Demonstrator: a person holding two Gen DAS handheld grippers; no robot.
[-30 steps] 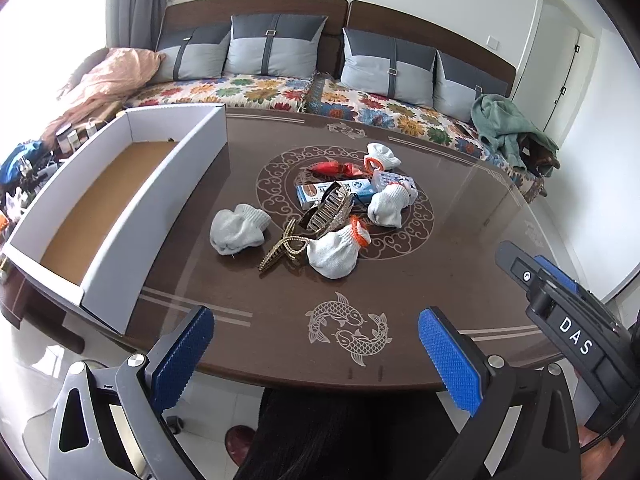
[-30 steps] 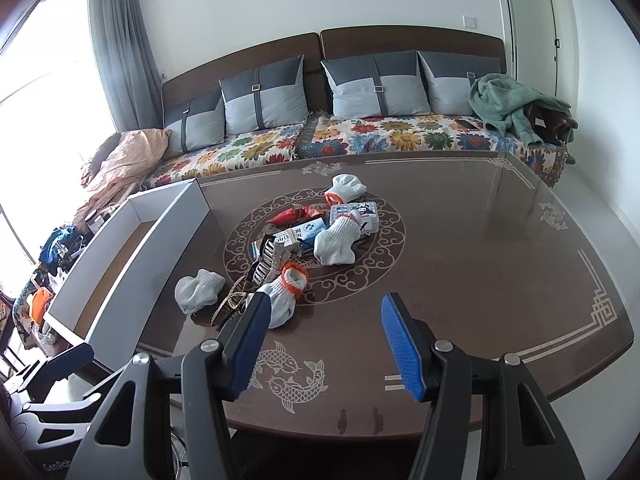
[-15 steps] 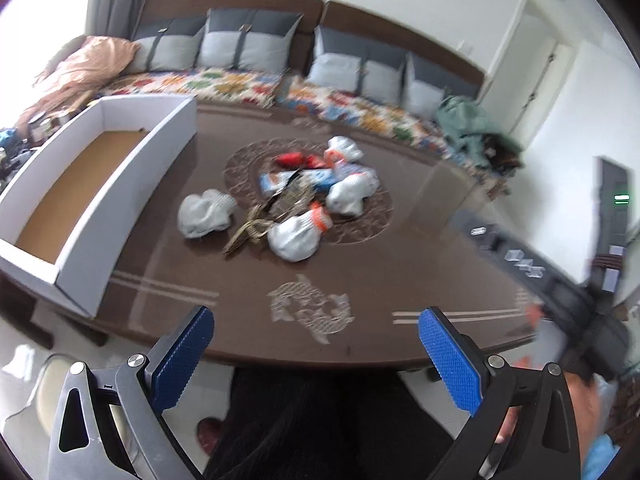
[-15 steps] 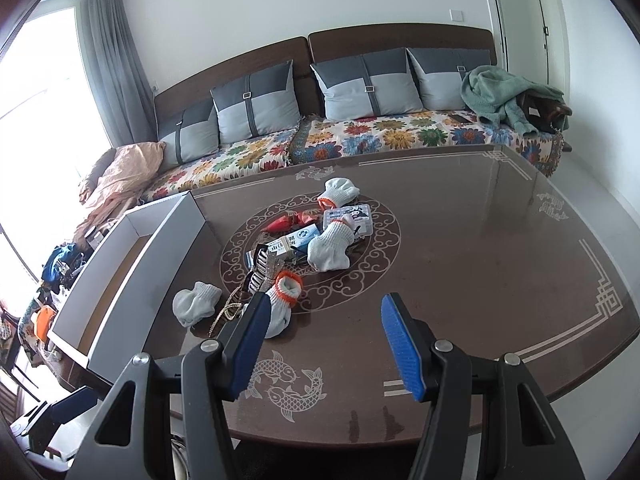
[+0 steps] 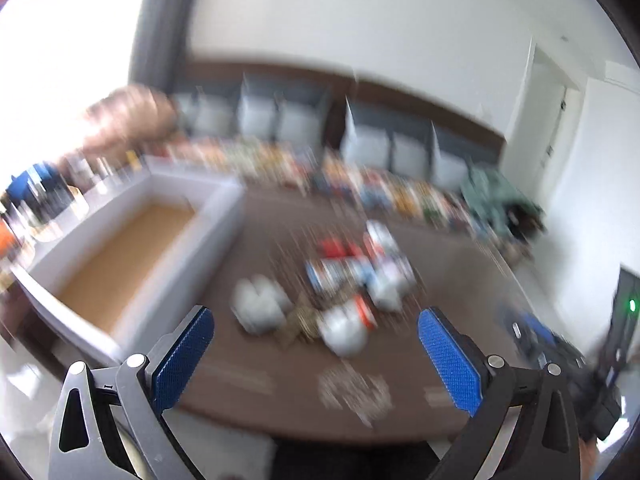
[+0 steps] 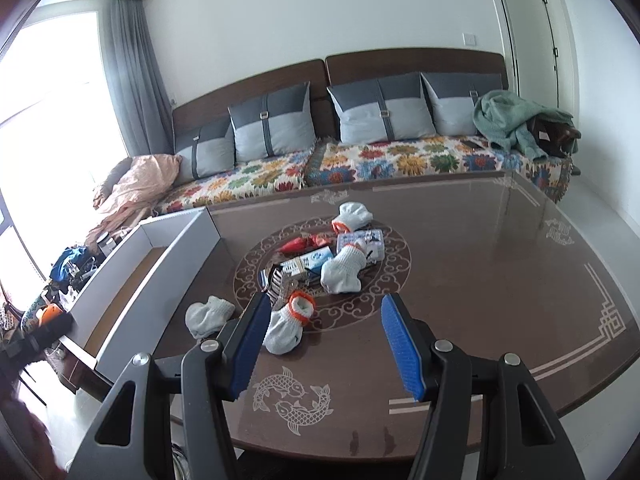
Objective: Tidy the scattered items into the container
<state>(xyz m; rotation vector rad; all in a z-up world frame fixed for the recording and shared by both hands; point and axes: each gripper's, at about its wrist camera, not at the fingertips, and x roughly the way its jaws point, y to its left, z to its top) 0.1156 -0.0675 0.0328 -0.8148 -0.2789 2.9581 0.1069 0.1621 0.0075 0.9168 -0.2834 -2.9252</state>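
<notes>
Comparing with a second ago: left wrist view has gone from sharp to smeared and its framing has shifted, box and pile sitting lower and nearer its fingers; right wrist view has hardly changed.
Meaning for task: judged an approach phase; left hand is repositioning, nothing has been picked, every item remains on the table.
Room: sofa (image 6: 360, 160) with grey cushions and floral cover runs beyond the far table edge; curtained window far left of the right gripper; green blanket (image 6: 516, 120) at the sofa's right end.
Surface: dark glossy table (image 6: 500, 280) with round scroll inlay ahead of the right gripper and a twin-fish motif just under its fingers.
Container: white box (image 6: 160, 292) with bare brown floor, ahead-left of the right gripper (image 6: 324, 344), at the table's left edge; nothing seen inside.
Scattered items: pile (image 6: 320, 268) on the inlay, straight ahead of both grippers: white socks with orange cuffs, small cartons, a red packet, a hair clip.
Nearest sock (image 6: 286, 322): just beyond the right gripper's left finger, apart from it.
Stray sock (image 6: 208, 316): between pile and box.
Left gripper (image 5: 316, 348): jaws wide, nothing between them.
Right gripper: jaws wide, empty, hovering short of the pile.
</notes>
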